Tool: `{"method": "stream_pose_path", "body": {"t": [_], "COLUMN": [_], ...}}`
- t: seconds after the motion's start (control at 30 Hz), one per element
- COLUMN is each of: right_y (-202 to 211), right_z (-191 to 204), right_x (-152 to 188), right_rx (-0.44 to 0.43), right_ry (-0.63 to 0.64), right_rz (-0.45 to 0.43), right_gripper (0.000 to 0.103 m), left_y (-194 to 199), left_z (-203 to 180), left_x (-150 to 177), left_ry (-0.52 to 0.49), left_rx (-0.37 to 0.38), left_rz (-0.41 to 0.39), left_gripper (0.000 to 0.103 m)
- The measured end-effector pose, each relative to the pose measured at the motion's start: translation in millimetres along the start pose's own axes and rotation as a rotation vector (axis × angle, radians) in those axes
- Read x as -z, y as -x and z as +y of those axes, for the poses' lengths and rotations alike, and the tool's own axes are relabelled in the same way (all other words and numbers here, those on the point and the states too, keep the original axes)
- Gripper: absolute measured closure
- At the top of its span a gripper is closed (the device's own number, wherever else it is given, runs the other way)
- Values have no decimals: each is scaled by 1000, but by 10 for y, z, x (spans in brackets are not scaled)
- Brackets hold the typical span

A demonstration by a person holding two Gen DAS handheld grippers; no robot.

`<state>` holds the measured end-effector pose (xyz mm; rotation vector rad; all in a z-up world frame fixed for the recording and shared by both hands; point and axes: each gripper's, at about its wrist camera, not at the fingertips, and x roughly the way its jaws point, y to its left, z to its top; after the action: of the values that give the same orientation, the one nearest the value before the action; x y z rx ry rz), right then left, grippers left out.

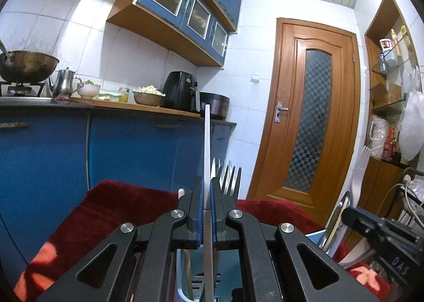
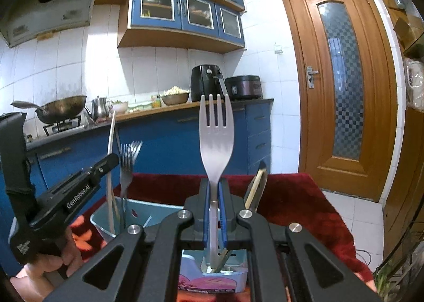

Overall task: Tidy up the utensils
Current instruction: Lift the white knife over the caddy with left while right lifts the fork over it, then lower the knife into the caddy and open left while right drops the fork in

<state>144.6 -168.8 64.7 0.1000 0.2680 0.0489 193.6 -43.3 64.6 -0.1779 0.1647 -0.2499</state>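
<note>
Large fork: grey metal, four tines, upright with tines up; its handle is clamped between the blue-padded fingers of the right gripper, whose jaws are narrow around it. Handle end reaches down into a light blue holder directly below the gripper.

White flat utensil: long, thin, seen edge-on, upright; pinched between the blue pads of the left gripper, jaws nearly closed on it. Its lower shaft runs down into a light blue bin under the gripper. What kind of utensil it is cannot be told.

Small forks: steel, tines up, standing just behind the left gripper's right finger; in the right wrist view they stand in the same blue bin beside the white utensil.

Dark-handled utensils: leaning just right of the right gripper, partly hidden; type unclear.

Red cloth: covers the work surface under both containers.

Surroundings: blue cabinets under a wooden counter; wok on a gas burner; steel kettle; bowls of food; black air fryer; rice cooker; glass-fronted wall cupboards; wooden door with patterned glass; white tiled walls.
</note>
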Motion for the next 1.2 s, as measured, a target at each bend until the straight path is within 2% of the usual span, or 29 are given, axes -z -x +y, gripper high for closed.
{"method": "stream_pose_path", "body": {"t": [0.17, 0.2, 0.23, 0.27, 0.37, 0.47, 0.87, 1.2], "right_y": [-47, -47, -48, -46, -24, -1, 322, 667], "right_z": [-55, -65, -68, -74, -78, -68, 22, 122], "right_x": [38, 41, 43, 44, 44, 25, -42, 36], "right_rx": [-20, -24, -27, -30, -35, -37, -53, -39], "right_ry": [-29, -35, -38, -40, -47, -49, -46, -31], "right_rz": [37, 41, 44, 45, 42, 35, 9, 31], "right_gripper": [94, 92, 86, 81, 79, 78, 74, 69], "left_y": [-26, -27, -24, -16, 14, 61, 416, 815], "left_z": [-18, -24, -33, -46, -54, -72, -98, -112], "left_x": [35, 35, 30, 24, -10, -45, -157, -151], "left_ry": [-1, -1, -6, -12, -17, -21, -35, -43], "left_rx": [1, 3, 4, 2, 8, 11, 8, 2], "left_rz": [20, 23, 25, 26, 28, 28, 82, 150], "left_gripper": [99, 99, 98, 95, 84, 81, 80, 80]}}
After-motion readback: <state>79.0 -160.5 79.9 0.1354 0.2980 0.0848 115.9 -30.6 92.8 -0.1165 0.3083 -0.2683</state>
